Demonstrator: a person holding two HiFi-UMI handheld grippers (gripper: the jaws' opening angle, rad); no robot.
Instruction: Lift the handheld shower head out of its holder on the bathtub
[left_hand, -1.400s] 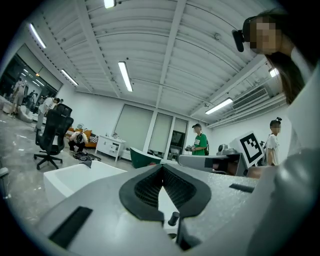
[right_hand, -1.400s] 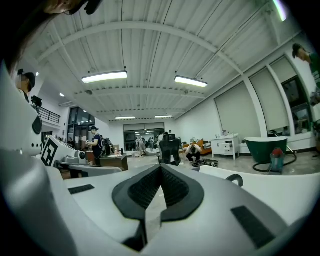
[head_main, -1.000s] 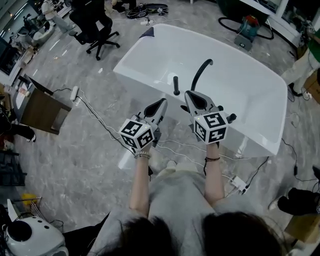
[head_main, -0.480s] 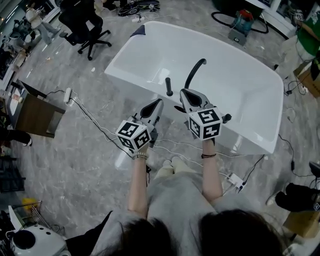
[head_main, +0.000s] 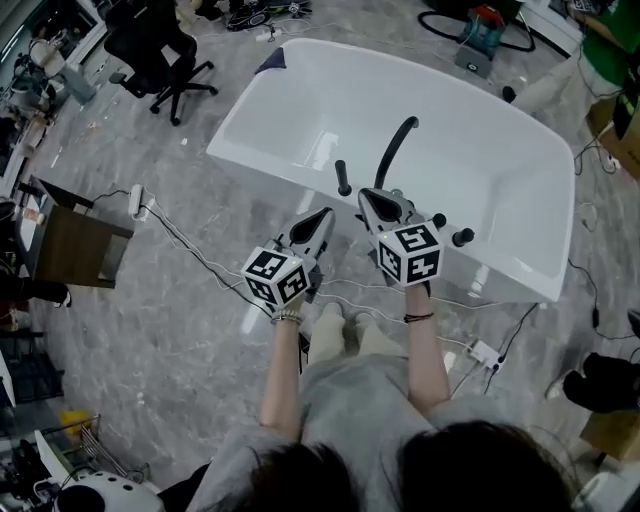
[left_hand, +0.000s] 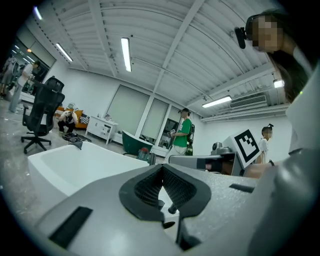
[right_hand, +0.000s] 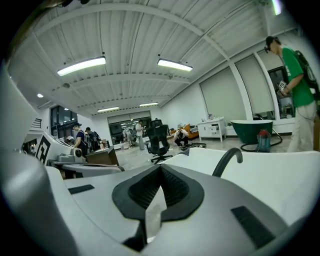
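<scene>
The black handheld shower head (head_main: 343, 178) stands upright in its holder on the near rim of the white bathtub (head_main: 300, 120). The curved black faucet spout (head_main: 398, 142) rises just to its right. My left gripper (head_main: 322, 214) is shut and empty, its tip a short way in front of the shower head and apart from it. My right gripper (head_main: 372, 196) is also shut and empty, close below the spout's base. In the left gripper view the jaws (left_hand: 161, 168) meet with nothing between them. The right gripper view shows closed jaws (right_hand: 161, 167) with the spout (right_hand: 227, 159) beyond them.
Two black knobs (head_main: 450, 229) sit on the rim right of the spout. White cables and a power strip (head_main: 138, 198) lie on the marble floor by the tub. A black office chair (head_main: 160, 50) and a wooden cabinet (head_main: 75, 235) stand at left. A person in green (right_hand: 295, 75) stands beyond the tub.
Both grippers have sunk a little and edged toward the tub's near rim. They stay shut and empty. The shower head has not moved.
</scene>
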